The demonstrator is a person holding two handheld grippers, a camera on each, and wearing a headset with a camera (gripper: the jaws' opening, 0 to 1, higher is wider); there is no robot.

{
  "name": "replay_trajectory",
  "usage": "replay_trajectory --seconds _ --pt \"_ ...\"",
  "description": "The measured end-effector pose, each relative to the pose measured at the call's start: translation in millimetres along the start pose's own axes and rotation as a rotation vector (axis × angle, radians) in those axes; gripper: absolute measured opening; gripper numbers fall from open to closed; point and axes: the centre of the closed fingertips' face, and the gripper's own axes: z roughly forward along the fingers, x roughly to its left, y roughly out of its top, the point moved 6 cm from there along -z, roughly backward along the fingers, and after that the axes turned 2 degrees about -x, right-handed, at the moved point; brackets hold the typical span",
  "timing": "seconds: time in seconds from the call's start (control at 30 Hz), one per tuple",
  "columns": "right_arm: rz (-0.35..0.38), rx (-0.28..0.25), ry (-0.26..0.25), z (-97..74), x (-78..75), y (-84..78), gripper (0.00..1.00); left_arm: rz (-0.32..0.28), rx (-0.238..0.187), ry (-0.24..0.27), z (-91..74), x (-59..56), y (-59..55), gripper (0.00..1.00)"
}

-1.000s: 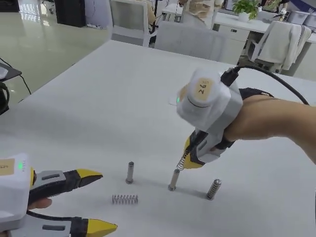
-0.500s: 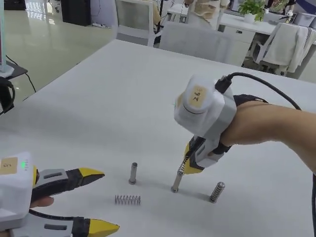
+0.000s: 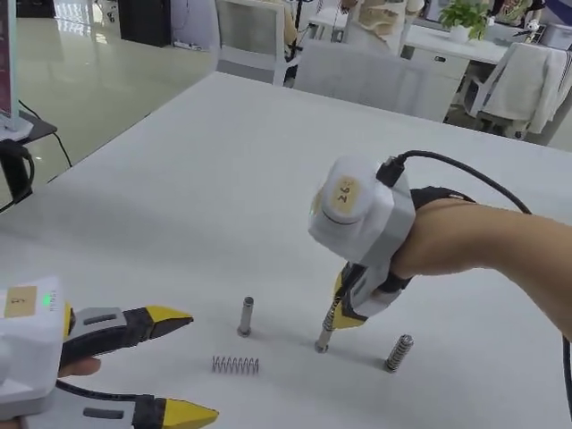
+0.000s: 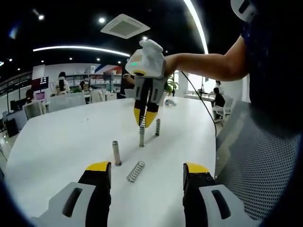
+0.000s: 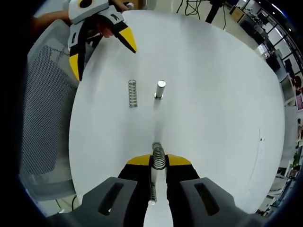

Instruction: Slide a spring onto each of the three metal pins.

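Note:
My right gripper [image 3: 343, 312] is shut on a spring [image 3: 334, 310] and holds it over the top of the middle pin [image 3: 323, 340]; in the right gripper view the spring [image 5: 158, 157] sits between the yellow tips with the pin [image 5: 152, 190] beneath. To its left stands a bare pin [image 3: 246, 316], and a loose spring [image 3: 236, 365] lies flat in front of that pin. On the right, a third pin [image 3: 399, 352] carries a spring. My left gripper [image 3: 189, 366] is open near the table's front left, the loose spring [image 4: 136, 171] just beyond its tips.
The white table [image 3: 223, 179] stretches far back with bare surface around the pins. A mesh chair [image 4: 255, 156] stands beside the table's near edge. Chairs and desks [image 3: 357, 71] stand beyond the far edge.
My right gripper has come down a little, bringing the spring's lower end onto the top of the middle pin. The left gripper has stayed put and open.

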Motion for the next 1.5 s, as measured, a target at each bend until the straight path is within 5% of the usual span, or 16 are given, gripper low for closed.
replay_trajectory --seconds 0.6,1.13,1.5 --pt "0.028 0.032 0.028 31.3 5.1 -4.0 0.09 -0.004 0.003 0.005 -1.0 0.0 -2.6 0.55" --pt "0.034 0.014 0.029 31.3 5.6 -4.0 0.15 -0.003 -0.001 0.005 0.2 -1.7 -2.0 0.55" --pt "0.04 -0.046 0.018 19.8 7.6 5.0 0.18 0.001 0.004 0.001 0.5 -2.6 -1.8 0.55"
